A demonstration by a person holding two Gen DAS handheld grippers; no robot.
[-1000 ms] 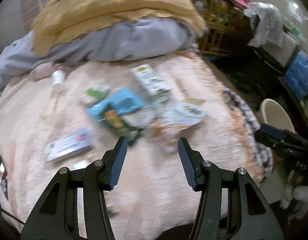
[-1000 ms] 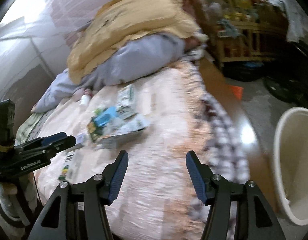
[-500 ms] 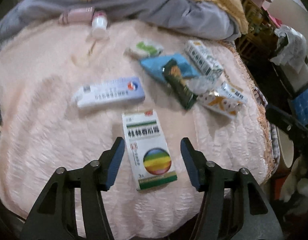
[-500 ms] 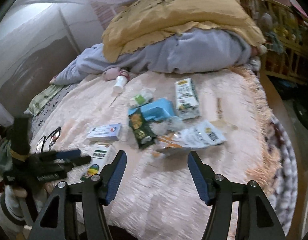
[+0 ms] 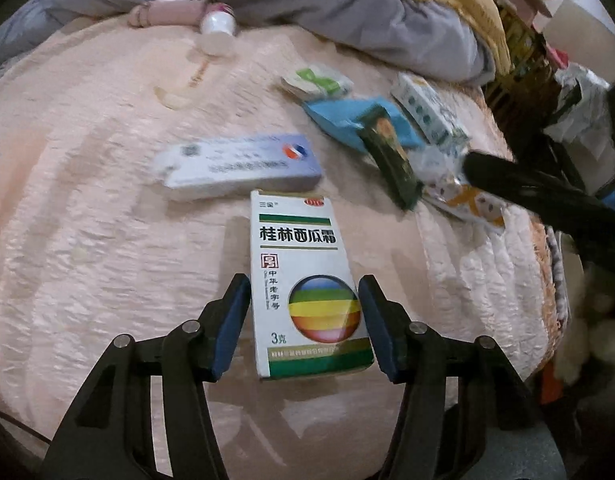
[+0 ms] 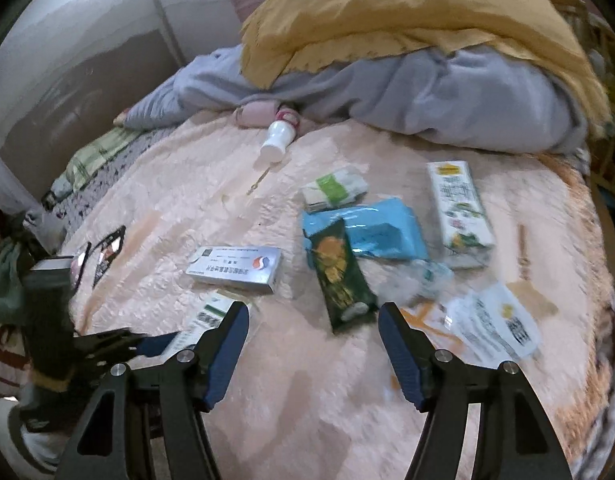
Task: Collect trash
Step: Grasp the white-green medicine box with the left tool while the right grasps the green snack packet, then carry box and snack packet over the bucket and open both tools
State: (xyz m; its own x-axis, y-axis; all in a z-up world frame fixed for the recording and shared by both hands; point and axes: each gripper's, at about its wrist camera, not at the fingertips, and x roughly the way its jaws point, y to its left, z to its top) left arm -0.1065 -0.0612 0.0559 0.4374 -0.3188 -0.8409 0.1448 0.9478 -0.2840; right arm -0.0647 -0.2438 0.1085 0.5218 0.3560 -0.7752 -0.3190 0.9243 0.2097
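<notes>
Left gripper (image 5: 304, 324): jaws closing, straddling white medicine box (image 5: 307, 284), lower centre; right gripper (image 6: 313, 350): jaws opening over bare pink blanket (image 6: 299, 392). Wrappers and cartons litter centre-right; grey-yellow bedding (image 6: 407, 60) heaped above. Half a second earlier, the box lay further ahead of the left jaws.

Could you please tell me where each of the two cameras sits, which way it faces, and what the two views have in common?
Left wrist: on the left gripper, looking down at the pink blanket; its closing jaws straddle the white medicine box.
Right wrist: on the right gripper, looking down across the bed toward the yellow cover; its opening jaws hold nothing, and a striped sleeve shows at left.
Shared: the medicine box, the dark green snack packet and each other's gripper.
</notes>
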